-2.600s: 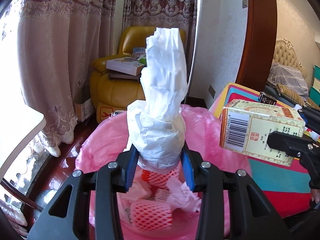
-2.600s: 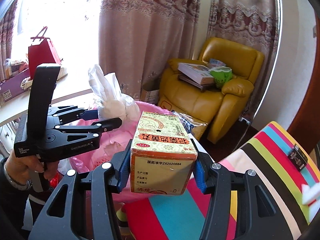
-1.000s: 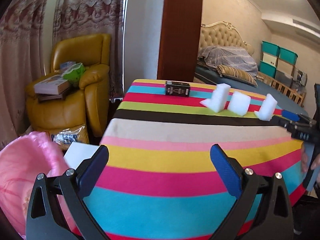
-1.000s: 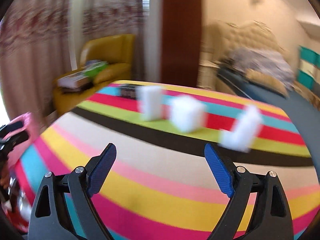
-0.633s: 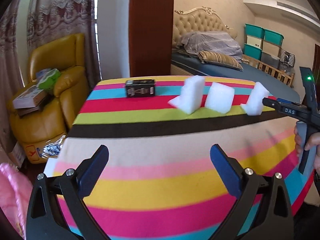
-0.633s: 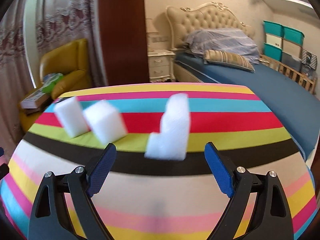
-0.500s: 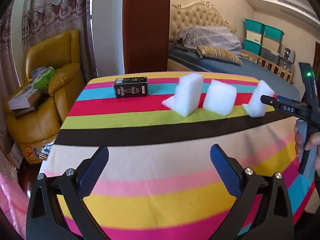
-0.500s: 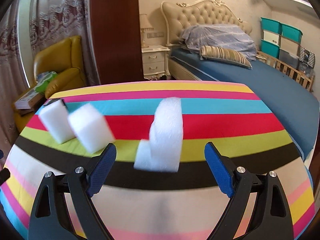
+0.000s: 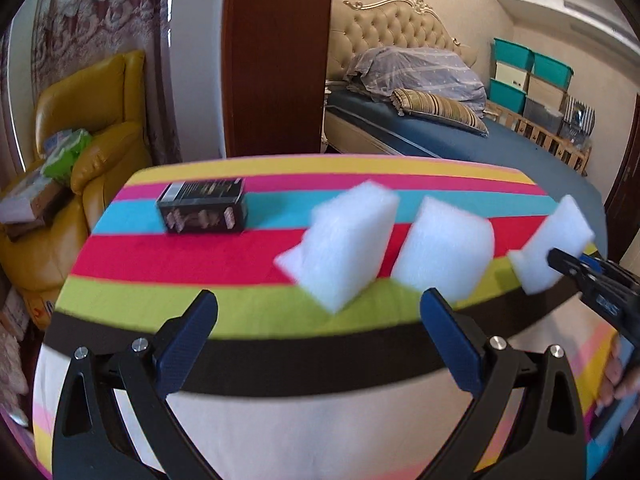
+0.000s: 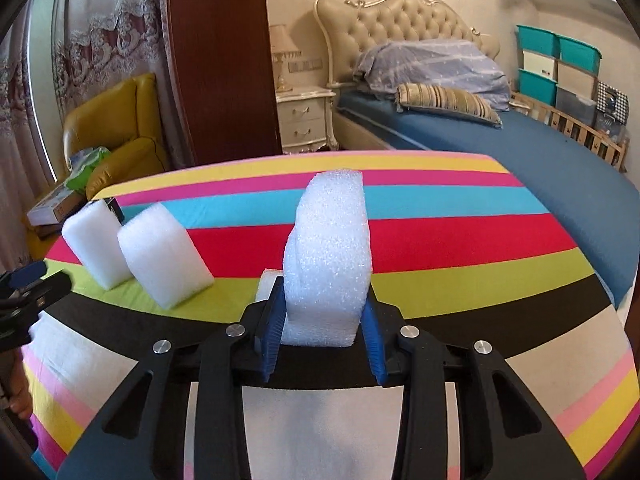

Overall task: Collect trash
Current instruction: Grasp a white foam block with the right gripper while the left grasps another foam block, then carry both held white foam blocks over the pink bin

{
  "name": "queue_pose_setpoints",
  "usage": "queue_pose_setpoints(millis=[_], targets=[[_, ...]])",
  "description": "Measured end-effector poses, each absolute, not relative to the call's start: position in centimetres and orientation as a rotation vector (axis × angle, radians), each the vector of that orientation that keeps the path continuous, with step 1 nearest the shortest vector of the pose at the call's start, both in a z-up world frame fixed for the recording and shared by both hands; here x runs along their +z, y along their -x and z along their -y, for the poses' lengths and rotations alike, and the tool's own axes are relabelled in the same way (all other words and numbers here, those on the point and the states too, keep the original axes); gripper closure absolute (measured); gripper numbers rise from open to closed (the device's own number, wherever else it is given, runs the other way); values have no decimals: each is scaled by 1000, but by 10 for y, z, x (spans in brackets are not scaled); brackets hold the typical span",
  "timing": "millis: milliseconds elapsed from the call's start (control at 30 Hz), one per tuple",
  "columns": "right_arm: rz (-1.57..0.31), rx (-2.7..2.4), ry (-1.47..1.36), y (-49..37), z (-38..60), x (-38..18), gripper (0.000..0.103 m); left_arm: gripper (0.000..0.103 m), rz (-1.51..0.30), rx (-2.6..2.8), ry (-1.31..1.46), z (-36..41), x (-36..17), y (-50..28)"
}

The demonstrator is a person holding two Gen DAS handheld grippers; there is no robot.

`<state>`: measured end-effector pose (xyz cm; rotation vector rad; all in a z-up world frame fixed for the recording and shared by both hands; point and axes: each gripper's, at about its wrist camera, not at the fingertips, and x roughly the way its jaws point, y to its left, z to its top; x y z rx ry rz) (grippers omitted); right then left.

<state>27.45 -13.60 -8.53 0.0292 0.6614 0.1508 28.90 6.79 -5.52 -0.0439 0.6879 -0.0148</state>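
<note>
The right tool (image 10: 324, 332) is closing on the foam piece (image 10: 328, 256) at the right end of the row on the striped tabletop (image 10: 460, 284); both pads touch its sides. The left tool (image 9: 320, 340) is wide open and empty, near the two other foam blocks (image 9: 344, 244). A black box (image 9: 204, 210) lies behind.

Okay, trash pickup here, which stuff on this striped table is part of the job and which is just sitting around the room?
Job:
- foam piece, right gripper closing on it
- two more foam blocks
- small black box, probably
- left gripper, open

Just around:
- yellow armchair
- bed
- nightstand
- teal bins
</note>
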Motion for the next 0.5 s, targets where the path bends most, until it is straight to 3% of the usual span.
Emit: queue_pose_setpoints(millis=[300, 367, 500], targets=[[-667, 158, -51, -275, 139, -84, 68, 22, -693, -4, -53, -48, -58, -335], [-665, 159, -45, -275, 138, -83, 68, 50, -710, -25, -85, -40, -62, -342], [-653, 157, -36, -273, 136, -82, 68, 54, -697, -46, -90, -37, -64, -335]])
